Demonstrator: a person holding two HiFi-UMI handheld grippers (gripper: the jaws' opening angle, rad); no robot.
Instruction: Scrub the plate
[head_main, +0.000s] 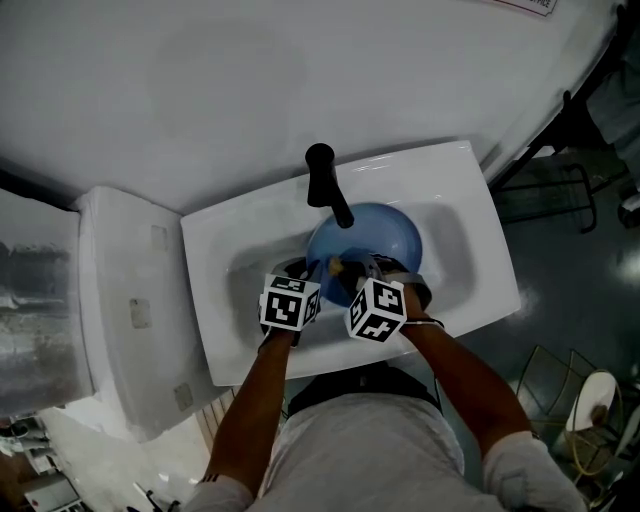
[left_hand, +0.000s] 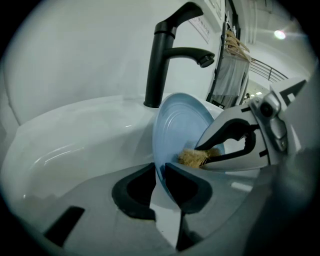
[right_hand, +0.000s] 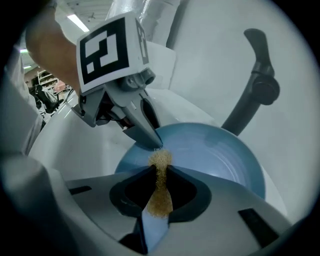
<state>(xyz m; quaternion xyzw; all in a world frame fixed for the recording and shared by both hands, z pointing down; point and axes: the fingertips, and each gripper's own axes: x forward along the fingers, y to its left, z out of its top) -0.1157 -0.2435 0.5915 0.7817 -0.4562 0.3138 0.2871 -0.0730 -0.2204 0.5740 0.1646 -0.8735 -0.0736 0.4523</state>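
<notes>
A light blue plate (head_main: 385, 235) stands tilted on its edge in the white sink (head_main: 470, 190), under the black faucet (head_main: 325, 185). My left gripper (left_hand: 161, 173) is shut on the plate's (left_hand: 180, 125) lower rim and holds it up. My right gripper (right_hand: 160, 172) is shut on a tan scrub pad (right_hand: 160, 192), whose tip touches the plate's (right_hand: 215, 155) inner face near the rim. In the left gripper view the pad (left_hand: 192, 157) rests on the plate's lower part, in the right gripper's fingers (left_hand: 225, 140). The left gripper (right_hand: 142, 132) shows in the right gripper view just beyond the pad.
The faucet spout (left_hand: 202, 57) hangs over the plate's top edge. The basin wall (left_hand: 65, 135) curves round on the left. A white cabinet or tank (head_main: 130, 310) stands left of the sink. Dark floor and wire racks (head_main: 560, 390) lie to the right.
</notes>
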